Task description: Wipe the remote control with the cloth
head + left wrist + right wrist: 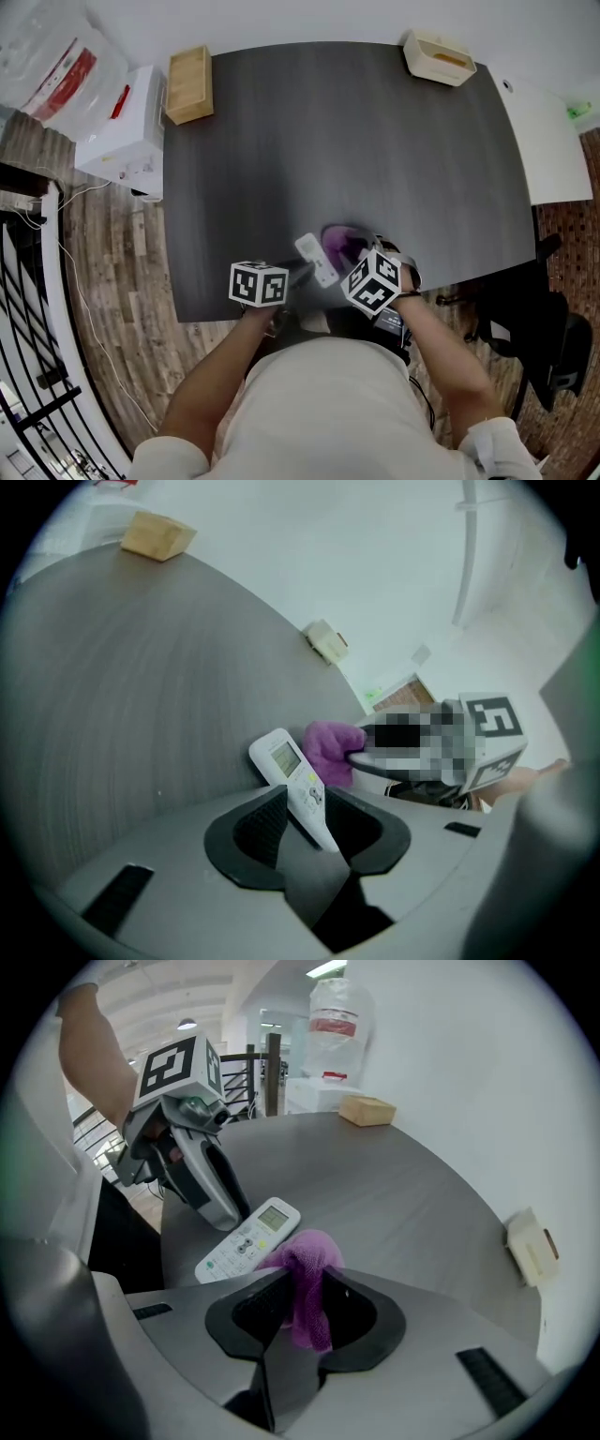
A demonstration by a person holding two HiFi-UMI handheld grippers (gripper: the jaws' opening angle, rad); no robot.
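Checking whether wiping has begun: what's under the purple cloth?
The cloth, pinched by the right gripper, overlaps the remote control's edge above the table; whether it touches is hidden.

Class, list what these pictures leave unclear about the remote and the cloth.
- Button labels on the remote: too small in every view.
- Remote's near end: left gripper view, hidden between the jaws.
- Whether the cloth touches the remote: right gripper view, the cloth itself covers that spot.
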